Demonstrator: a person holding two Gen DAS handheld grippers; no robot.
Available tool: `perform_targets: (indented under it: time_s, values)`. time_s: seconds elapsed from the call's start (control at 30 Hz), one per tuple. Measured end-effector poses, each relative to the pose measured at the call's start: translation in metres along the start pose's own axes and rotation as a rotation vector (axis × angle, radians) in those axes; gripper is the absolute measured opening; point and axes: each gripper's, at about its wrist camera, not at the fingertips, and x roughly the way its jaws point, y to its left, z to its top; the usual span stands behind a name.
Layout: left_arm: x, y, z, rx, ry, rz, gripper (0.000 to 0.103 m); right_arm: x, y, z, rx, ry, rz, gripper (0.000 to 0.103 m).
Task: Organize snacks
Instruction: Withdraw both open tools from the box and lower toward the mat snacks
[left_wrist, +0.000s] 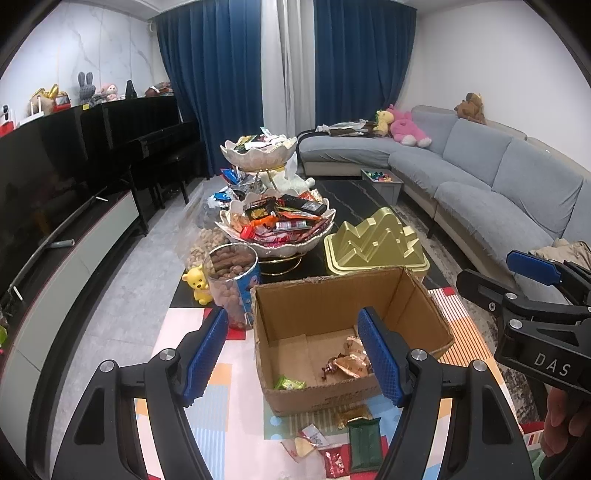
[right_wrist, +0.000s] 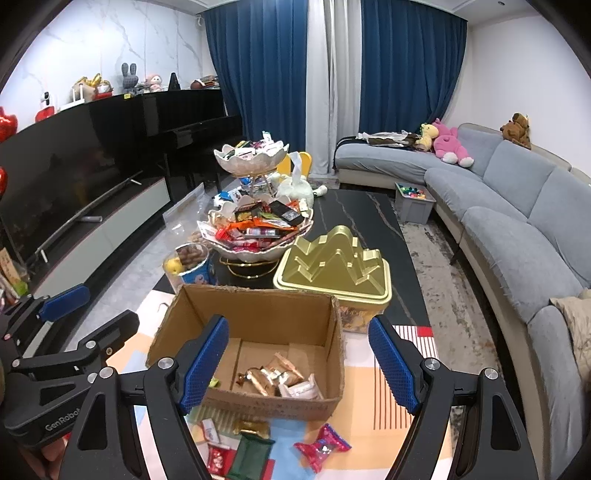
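Landmark: I use the cardboard box (left_wrist: 351, 332) as my marker. It sits open on the table (left_wrist: 354, 192), on a mat with colored blocks.
My left gripper (left_wrist: 295, 354): it hangs in front of the box with its blue pads wide apart. I hold nothing in it.
My right gripper (right_wrist: 306, 362): it hangs in front of the box too, pads wide apart, holding nothing. From the left camera I see it off to the right of the box.
Loose snacks: these lie on the mat just in front of the box. I see a dark green pack (right_wrist: 249, 456), a gold candy (right_wrist: 253, 428), a red pack (left_wrist: 334, 461) and a pink candy (right_wrist: 321, 445).
Snacks in the box: a green candy (left_wrist: 290, 383) lies in the front left corner. Some brown and gold wrapped ones (right_wrist: 269, 376) lie in the middle, next to a white pack (right_wrist: 301, 389).
Nut jar (left_wrist: 232, 284): it stands upright just behind the left corner of the box. A yellow bear toy (left_wrist: 199, 284) is beside it.
Gold tin (right_wrist: 332, 266): it has a lid like mountains and sits just behind the right side of the box.
Snack stand (left_wrist: 277, 225): it stands behind the box, past the jar. Its big low bowl is piled with packs, and a small bowl (left_wrist: 258, 151) sits up on top.
Far away: a gray sofa (left_wrist: 480, 173) runs along the right, well behind the box.
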Motion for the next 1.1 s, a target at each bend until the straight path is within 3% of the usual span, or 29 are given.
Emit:
perform_targets:
  time_s: [1.1]
  values:
    - [-0.004,0.028,-0.105,-0.051,0.091,0.044,0.072,0.0,0.039,-0.094,0.009,0.099,-0.013,0.079]
